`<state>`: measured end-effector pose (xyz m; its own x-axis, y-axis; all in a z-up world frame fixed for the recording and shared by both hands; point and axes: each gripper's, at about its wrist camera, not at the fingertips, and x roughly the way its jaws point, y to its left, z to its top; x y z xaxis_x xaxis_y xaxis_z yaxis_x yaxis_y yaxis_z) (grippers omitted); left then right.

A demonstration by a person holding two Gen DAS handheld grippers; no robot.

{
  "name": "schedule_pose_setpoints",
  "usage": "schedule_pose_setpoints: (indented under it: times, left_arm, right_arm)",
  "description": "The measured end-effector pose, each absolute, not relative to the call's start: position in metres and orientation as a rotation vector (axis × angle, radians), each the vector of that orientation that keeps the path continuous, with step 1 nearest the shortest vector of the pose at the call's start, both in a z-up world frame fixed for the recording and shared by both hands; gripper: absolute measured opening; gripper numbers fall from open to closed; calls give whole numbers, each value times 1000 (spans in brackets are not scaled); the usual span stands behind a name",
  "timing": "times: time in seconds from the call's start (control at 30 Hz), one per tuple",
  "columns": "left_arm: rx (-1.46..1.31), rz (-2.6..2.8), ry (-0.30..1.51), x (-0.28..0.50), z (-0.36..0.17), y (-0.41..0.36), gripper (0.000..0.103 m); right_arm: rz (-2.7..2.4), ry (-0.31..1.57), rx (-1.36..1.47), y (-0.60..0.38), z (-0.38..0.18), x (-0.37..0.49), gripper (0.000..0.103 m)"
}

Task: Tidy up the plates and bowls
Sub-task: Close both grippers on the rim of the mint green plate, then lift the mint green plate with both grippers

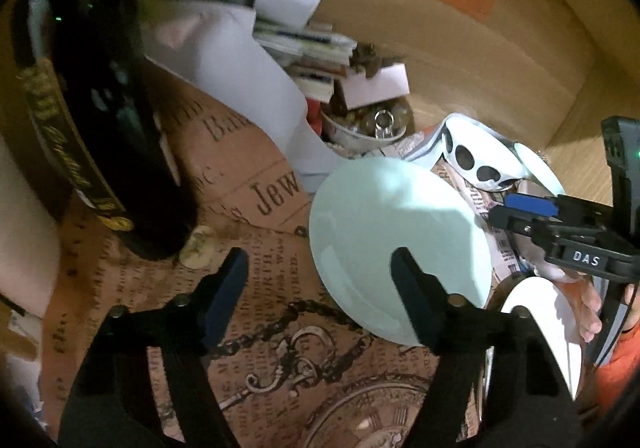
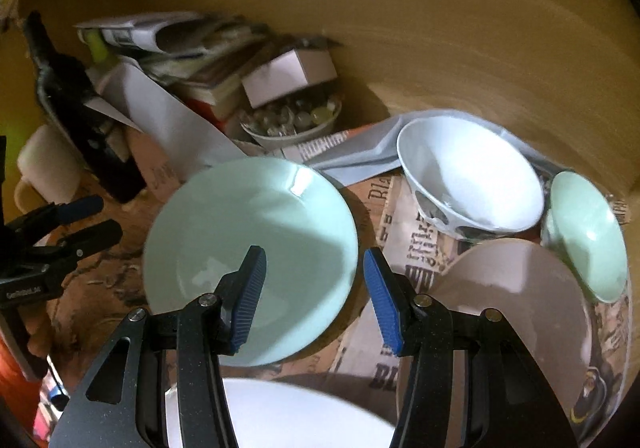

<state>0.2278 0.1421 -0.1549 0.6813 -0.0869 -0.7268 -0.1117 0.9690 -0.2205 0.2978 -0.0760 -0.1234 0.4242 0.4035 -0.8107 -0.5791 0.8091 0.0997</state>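
Note:
A pale green plate [image 1: 384, 232] [image 2: 240, 232] lies flat on the newsprint-patterned cloth [image 1: 248, 332]. My left gripper [image 1: 320, 280] hangs open over its left rim, one finger above the plate and the other above the cloth. My right gripper [image 2: 316, 292] stands open astride the plate's right rim, and its blue pads [image 2: 380, 304] do not press on it. Each gripper shows in the other's view: the right gripper [image 1: 510, 210] beyond the plate's right edge, the left gripper [image 2: 94, 220] at its left. A white bowl with black spots [image 2: 468, 184] [image 1: 480, 160] lies tilted behind.
A small green bowl [image 2: 588, 236] and a grey plate [image 2: 516, 288] sit at the right, and a white plate [image 2: 280, 416] [image 1: 536, 312] is nearest me. A dark bottle [image 1: 104, 120], a stack of books [image 2: 200, 60] and a bowl of glass beads [image 2: 292, 120] crowd the back left.

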Motion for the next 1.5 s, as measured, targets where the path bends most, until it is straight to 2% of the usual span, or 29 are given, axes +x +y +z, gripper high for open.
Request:
schedule_pose_setpoints:
  times: [0.23, 0.33, 0.43, 0.57, 0.73, 0.9, 1.23, 1.5]
  left_arm:
    - [-234, 23, 858, 245, -169, 137, 64]
    - [-233, 21, 892, 252, -177, 138, 53]
    - [-235, 16, 922, 253, -184, 139, 44]
    - [-260, -10, 956, 254, -192, 141, 31]
    - [-290, -58, 966, 256, -195, 141, 26]
    - [-290, -82, 975, 254, -196, 140, 21]
    - [-304, -55, 960, 246, -196, 154, 21]
    - [-290, -58, 956, 250, -198, 148, 21]
  right_arm:
    - [599, 1023, -243, -65, -139, 322, 47]
    - [589, 1048, -263, -59, -145, 329, 46]
    - [597, 1082, -287, -55, -153, 337, 39]
    - [587, 1097, -312, -48, -155, 338, 35]
    - [561, 1118, -371, -38, -163, 338, 33]
    - [568, 1132, -363, -34, -166, 341, 32]
    - [642, 1150, -346, -31, -168, 319, 28]
    - [617, 1161, -372, -18, -179, 318, 35]
